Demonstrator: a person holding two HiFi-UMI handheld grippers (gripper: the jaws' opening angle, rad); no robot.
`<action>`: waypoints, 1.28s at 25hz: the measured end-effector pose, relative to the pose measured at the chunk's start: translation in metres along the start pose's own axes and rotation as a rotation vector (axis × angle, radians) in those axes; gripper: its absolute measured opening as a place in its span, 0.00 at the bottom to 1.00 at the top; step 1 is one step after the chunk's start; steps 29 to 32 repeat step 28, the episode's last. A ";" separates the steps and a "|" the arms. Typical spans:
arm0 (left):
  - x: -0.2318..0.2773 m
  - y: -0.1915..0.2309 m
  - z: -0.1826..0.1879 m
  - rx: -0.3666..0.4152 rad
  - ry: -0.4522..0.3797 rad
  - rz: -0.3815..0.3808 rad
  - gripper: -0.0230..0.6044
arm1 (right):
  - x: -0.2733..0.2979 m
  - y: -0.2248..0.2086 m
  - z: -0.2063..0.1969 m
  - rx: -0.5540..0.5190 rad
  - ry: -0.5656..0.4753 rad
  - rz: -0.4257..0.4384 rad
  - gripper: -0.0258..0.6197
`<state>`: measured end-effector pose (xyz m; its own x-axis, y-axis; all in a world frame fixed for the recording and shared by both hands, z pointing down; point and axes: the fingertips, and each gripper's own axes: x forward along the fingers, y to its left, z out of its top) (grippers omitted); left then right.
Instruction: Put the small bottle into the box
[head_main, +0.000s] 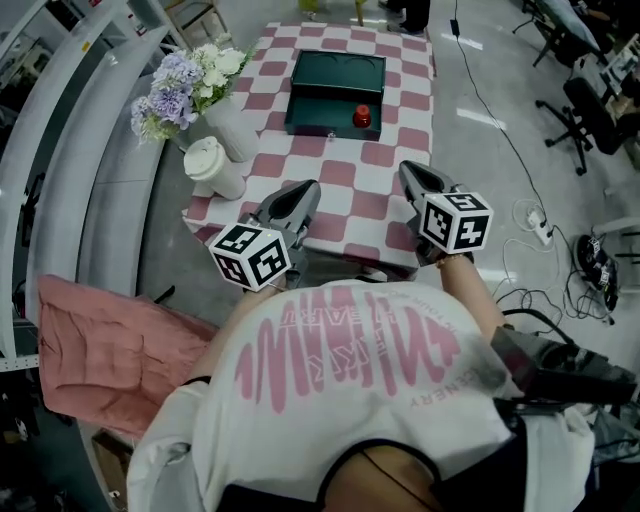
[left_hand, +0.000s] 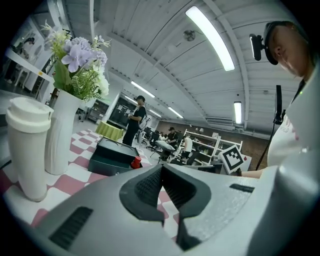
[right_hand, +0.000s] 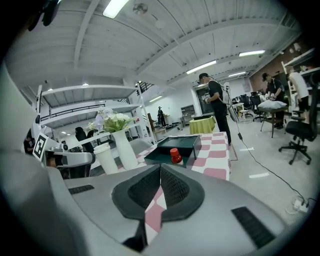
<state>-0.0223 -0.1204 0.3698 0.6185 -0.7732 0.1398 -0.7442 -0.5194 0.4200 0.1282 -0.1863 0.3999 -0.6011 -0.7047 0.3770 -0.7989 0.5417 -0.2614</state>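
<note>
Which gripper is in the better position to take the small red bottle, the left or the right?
Right, probably. The right gripper is slightly nearer the bottle, which stands almost straight ahead of its shut jaws.

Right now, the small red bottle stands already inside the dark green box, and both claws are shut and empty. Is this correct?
No. The small red bottle is outside the dark green box, standing on the checked cloth just before its near wall; the right gripper view shows this. The left claw and right claw are indeed shut and empty.
</note>
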 end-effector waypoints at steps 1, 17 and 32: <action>-0.004 -0.001 0.001 0.004 0.007 -0.013 0.05 | -0.003 0.003 -0.004 0.005 0.005 -0.013 0.05; -0.067 -0.012 -0.006 0.002 0.014 -0.142 0.05 | -0.055 0.050 -0.044 0.046 0.007 -0.185 0.05; -0.101 -0.022 -0.020 0.001 0.035 -0.182 0.05 | -0.085 0.081 -0.073 0.071 0.007 -0.235 0.05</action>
